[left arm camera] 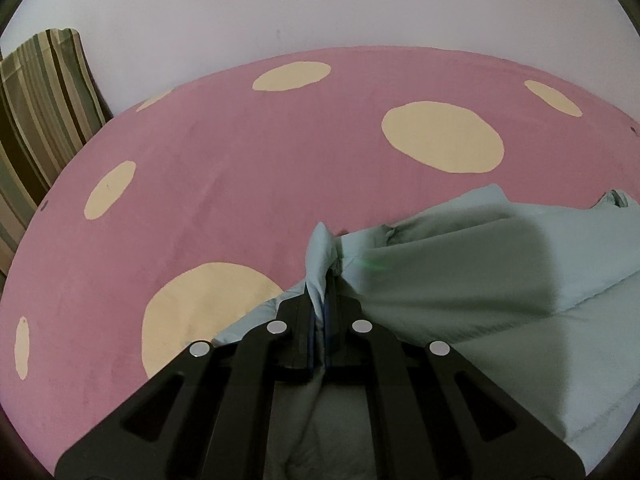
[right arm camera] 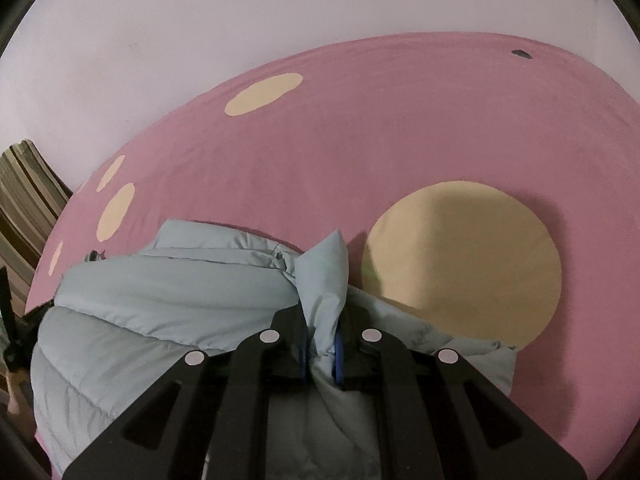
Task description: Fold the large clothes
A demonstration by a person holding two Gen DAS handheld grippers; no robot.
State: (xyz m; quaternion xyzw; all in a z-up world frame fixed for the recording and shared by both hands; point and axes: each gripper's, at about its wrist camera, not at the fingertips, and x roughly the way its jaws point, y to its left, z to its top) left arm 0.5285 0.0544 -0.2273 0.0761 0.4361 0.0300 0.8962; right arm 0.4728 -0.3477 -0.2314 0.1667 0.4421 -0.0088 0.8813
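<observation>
A pale blue padded jacket [left arm camera: 472, 280] lies on a pink cover with cream dots [left arm camera: 240, 168]. In the left wrist view my left gripper [left arm camera: 322, 300] is shut on a pinched fold of the jacket, which sticks up between the fingers and spreads to the right. In the right wrist view my right gripper [right arm camera: 322, 332] is shut on another bunched fold of the jacket [right arm camera: 168, 300], whose bulk lies to the left. The left gripper's dark body [right arm camera: 12, 328] shows at the far left edge there.
The pink cover [right arm camera: 360, 140] stretches ahead to a plain white wall [left arm camera: 320, 4]. A striped pillow [left arm camera: 44, 112] leans at the far left and also shows in the right wrist view [right arm camera: 24, 200]. A large cream dot [right arm camera: 468, 264] lies right of my right gripper.
</observation>
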